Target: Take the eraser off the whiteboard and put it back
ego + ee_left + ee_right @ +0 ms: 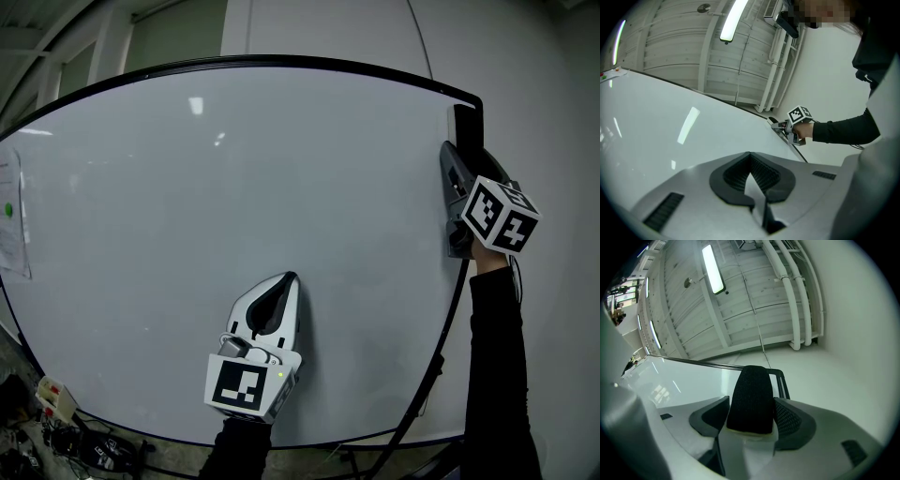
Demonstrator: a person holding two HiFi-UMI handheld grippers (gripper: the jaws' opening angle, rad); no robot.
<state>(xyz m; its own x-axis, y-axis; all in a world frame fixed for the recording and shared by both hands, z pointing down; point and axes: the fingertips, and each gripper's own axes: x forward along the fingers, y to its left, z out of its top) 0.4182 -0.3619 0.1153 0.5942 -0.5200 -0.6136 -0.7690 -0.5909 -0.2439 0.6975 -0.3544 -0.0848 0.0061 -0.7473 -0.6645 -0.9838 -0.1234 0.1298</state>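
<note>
Towards the lower middle of the whiteboard (pixel 187 187): left hand-held gripper (pixel 289 281), jaws pressed together, nothing between them, tip close to the surface.

At the board's right edge: right hand-held gripper (pixel 452 155), jaws spread wide and clamped on the sides of the black eraser (pixel 751 399), which sits at that edge.

Risk: the soft eraser twists or slips between the pads as it is pulled off or set back, and falls.
</note>
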